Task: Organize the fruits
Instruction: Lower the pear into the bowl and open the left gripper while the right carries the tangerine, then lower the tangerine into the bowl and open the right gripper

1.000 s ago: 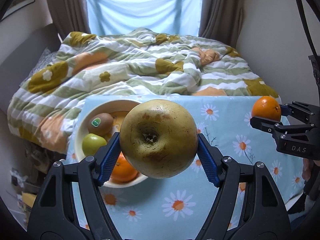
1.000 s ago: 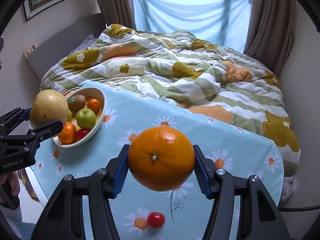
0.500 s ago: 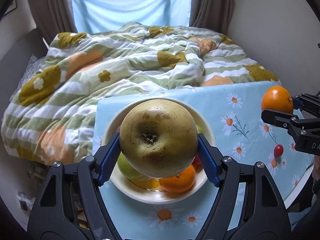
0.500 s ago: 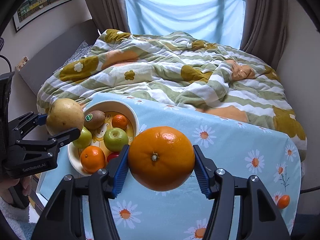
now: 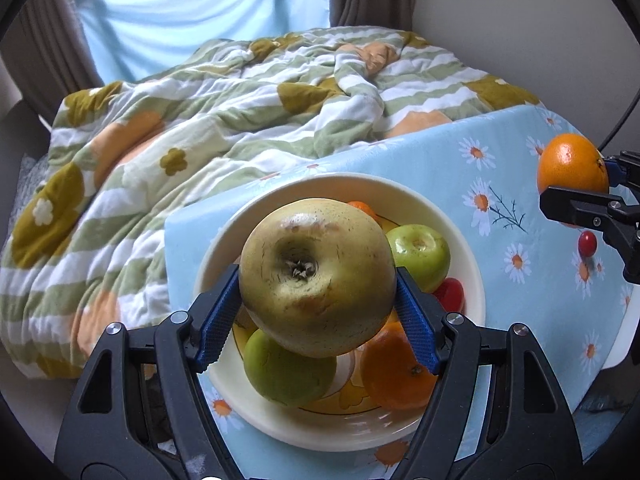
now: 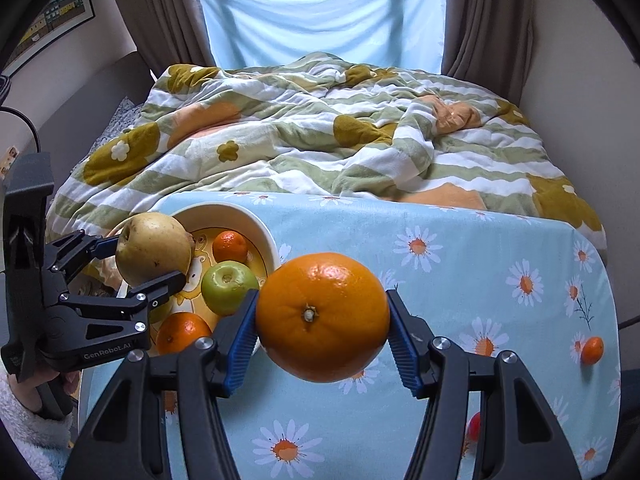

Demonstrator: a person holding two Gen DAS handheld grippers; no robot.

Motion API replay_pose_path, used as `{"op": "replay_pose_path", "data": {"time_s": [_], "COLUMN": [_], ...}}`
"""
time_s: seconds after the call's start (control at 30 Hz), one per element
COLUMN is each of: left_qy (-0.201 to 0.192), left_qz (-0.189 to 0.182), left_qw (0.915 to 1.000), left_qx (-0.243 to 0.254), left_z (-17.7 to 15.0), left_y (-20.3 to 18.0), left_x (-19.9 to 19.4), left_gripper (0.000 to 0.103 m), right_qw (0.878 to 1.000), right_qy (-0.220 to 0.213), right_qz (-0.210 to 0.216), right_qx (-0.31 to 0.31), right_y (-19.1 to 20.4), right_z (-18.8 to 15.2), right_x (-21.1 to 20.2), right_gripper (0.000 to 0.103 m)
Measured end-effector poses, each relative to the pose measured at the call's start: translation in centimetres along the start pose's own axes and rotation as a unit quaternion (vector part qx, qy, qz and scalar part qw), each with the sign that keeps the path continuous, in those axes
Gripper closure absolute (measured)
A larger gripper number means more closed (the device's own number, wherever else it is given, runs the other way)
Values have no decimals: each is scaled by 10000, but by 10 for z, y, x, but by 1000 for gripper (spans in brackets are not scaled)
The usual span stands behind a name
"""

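Observation:
My left gripper point(image 5: 318, 286) is shut on a large yellow-brown pear point(image 5: 316, 268) and holds it just above the cream fruit bowl point(image 5: 460, 232); the pear also shows in the right wrist view point(image 6: 154, 248). The bowl point(image 6: 256, 220) holds green apples point(image 5: 420, 254), oranges point(image 5: 400, 368), a small mandarin point(image 6: 230, 246) and a red fruit point(image 5: 452, 294). My right gripper point(image 6: 322, 320) is shut on a big orange point(image 6: 322, 316), held above the table to the right of the bowl; the orange also shows in the left wrist view point(image 5: 572, 170).
The table carries a light blue daisy cloth point(image 6: 460, 280). A small mandarin point(image 6: 592, 350) and a red cherry tomato point(image 6: 474, 426) lie on it at the right; the tomato also shows in the left wrist view point(image 5: 587, 243). A bed with a striped quilt point(image 6: 320, 140) is behind.
The left gripper has carried the pear over and closer to the bowl. The right gripper with the orange has moved left, nearer the bowl.

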State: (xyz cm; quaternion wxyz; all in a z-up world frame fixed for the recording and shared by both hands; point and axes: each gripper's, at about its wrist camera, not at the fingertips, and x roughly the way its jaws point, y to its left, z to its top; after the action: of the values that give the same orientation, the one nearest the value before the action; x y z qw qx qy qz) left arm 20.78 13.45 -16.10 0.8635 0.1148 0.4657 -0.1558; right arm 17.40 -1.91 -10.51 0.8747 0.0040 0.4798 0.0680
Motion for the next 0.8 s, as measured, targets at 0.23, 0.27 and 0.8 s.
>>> {"op": "replay_pose_path", "data": {"time_s": [0.23,0.27,0.8], "left_qy": [-94,-201,-299], "left_qz": [-169,-203,96], "left_qw": [9997,9995,9980], "left_qx": [156,151,-546], "left_z": [3,4,-6], "left_y": [0,1,10], "left_x": [-3,-8,-52], "left_gripper": [14,1,0], "right_qw": [9997,9996,9997], "right_qy": [-25,-33,30], "right_qz": [-133,-152,169], "right_qx": [223,250,-149], "right_y": [6,7,13], "right_z": [-3,-3,8], "right_x": [0,-1,-10], "right_gripper": [47,47,47]}}
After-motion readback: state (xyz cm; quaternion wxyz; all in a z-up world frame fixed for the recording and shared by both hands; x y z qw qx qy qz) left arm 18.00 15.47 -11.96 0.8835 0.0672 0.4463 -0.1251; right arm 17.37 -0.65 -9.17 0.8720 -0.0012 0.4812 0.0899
